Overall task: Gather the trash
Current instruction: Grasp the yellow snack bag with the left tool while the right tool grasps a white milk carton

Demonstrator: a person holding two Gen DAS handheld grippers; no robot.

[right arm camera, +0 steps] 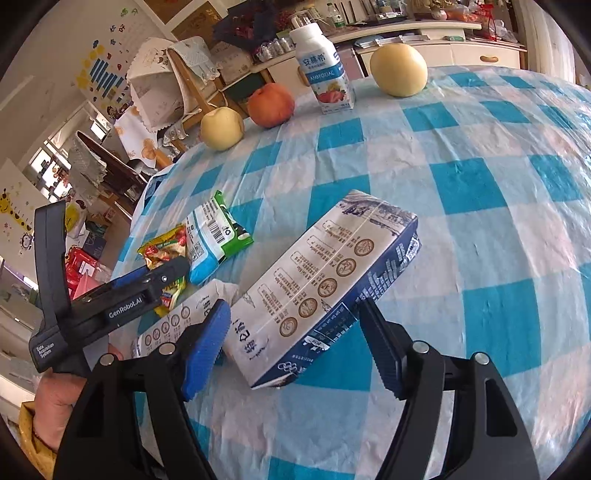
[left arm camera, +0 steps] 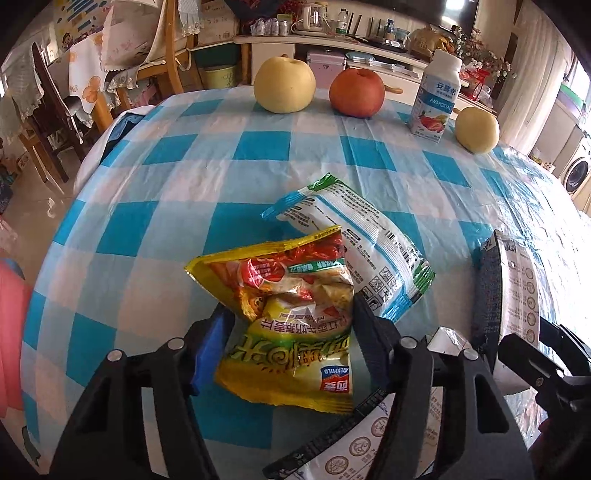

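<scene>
A yellow snack wrapper (left arm camera: 291, 314) lies crumpled on the checked tablecloth (left arm camera: 184, 177), between the fingers of my open left gripper (left arm camera: 291, 325). A white, blue and green wrapper (left arm camera: 354, 236) lies just behind it, partly under it. In the right wrist view a blue-and-white milk carton (right arm camera: 325, 280) lies on its side between the fingers of my open right gripper (right arm camera: 295, 343). A second, flattened carton (right arm camera: 166, 325) lies to its left, under the left gripper (right arm camera: 173, 267). Both wrappers (right arm camera: 207, 236) show beyond that gripper.
At the table's far edge stand two yellow pears (left arm camera: 284, 85) (left arm camera: 476, 129), a red apple (left arm camera: 356, 92) and an upright yogurt bottle (left arm camera: 436, 99). Draped wooden chairs (left arm camera: 155, 55) and a cluttered counter (left arm camera: 332, 33) lie beyond. A hand (right arm camera: 55, 395) holds the left gripper's handle.
</scene>
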